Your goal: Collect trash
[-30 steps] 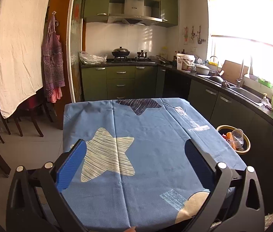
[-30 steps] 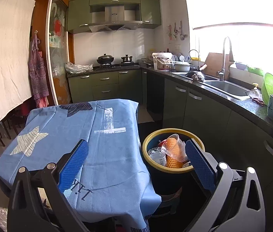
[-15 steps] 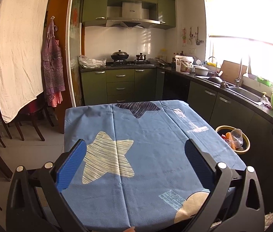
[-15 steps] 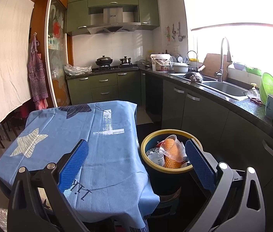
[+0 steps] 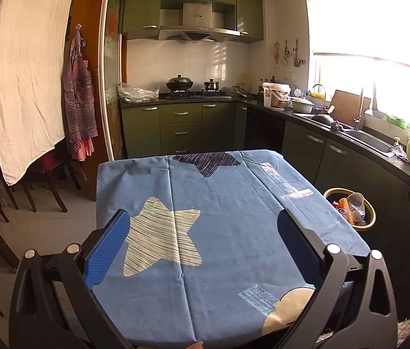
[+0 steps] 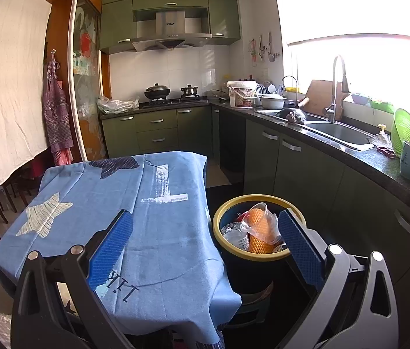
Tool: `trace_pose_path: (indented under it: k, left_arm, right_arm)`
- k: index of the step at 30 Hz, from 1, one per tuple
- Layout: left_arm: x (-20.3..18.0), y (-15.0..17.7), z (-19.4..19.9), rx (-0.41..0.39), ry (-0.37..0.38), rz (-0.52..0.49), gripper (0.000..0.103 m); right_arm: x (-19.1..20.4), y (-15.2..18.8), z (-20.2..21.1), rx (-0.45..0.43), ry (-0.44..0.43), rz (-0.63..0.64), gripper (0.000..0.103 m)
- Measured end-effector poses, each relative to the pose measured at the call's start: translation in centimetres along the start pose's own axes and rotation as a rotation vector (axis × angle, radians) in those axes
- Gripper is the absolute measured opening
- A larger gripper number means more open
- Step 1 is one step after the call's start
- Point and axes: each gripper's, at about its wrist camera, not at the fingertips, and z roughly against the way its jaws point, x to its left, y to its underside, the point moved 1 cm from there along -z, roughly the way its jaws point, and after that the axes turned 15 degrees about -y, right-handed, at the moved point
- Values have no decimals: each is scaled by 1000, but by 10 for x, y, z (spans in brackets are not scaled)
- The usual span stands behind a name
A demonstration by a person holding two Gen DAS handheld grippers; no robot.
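Both wide open, nothing held: left gripper point(image 5: 203, 242) over bare blue-clothed table point(image 5: 228, 203), right gripper point(image 6: 205, 240) nearer yellow-rimmed bin point(image 6: 258, 228). Trash (plastic cup point(image 6: 258, 222), bottle) already binned. Seemingly finished.

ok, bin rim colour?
Yellow rim on a dark bin; clearest in the right wrist view.

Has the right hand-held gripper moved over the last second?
Yes. The right hand-held gripper rose and tipped slightly down: the bin sits higher in its view.
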Motion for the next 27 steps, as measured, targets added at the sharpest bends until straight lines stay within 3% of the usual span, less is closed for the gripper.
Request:
trace_pose_path:
  k: [27]
  left_arm:
    - [-2, 4, -3, 9, 2, -20, 97]
  right_arm:
    - [-2, 0, -1, 2, -4, -5, 98]
